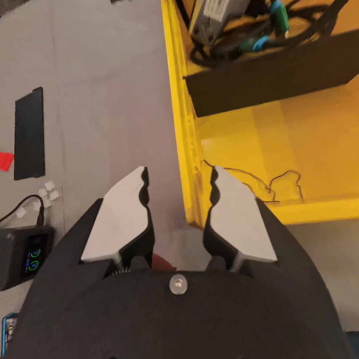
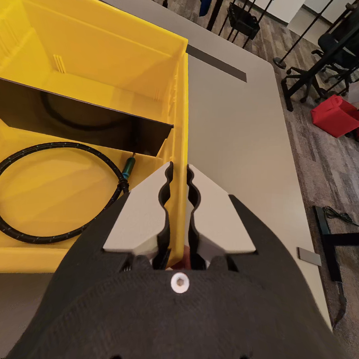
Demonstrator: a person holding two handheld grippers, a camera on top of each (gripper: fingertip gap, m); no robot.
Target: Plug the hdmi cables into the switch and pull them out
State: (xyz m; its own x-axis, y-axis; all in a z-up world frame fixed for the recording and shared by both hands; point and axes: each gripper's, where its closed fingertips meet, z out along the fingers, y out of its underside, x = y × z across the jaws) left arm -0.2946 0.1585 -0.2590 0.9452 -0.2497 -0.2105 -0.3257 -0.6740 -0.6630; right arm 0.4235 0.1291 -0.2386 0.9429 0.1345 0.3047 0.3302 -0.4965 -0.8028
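Left wrist view: the left gripper point(image 1: 179, 171) hovers with its jaws wide and empty, straddling the near corner of the yellow bin point(image 1: 182, 124), one finger over the grey table point(image 1: 101, 77), the other over the bin floor. At 1 o'clock, beyond a black divider point(image 1: 272, 87), lie the switch point(image 1: 211, 17), a grey box, and a tangle of cables point(image 1: 260, 42) with blue and green plugs; blur hides whether any plug is seated. At 9 o'clock on the table sit a black strip point(image 1: 29, 134) and, nearer, a small black device point(image 1: 23, 256) with a lit screen.

Right wrist view: the right gripper point(image 2: 179, 165) has its jaws narrow, set on either side of the bin's right wall point(image 2: 180, 108); whether the pads press the wall cannot be told. At 9 o'clock a coiled black cable point(image 2: 58, 194) rests on the bin floor, its green plug point(image 2: 129, 165) pointing under the divider point(image 2: 87, 120).

Hazards, as judged: the switch lies loose among cables, so a one-handed push on a plug would likely slide it rather than seat it. If the right gripper is steadying the bin, a slack hold would let the bin shift. The left gripper must clear the divider; clipping it could jolt the bin's contents. The tangle invites seizing the wrong cable or dragging the switch during a pull.
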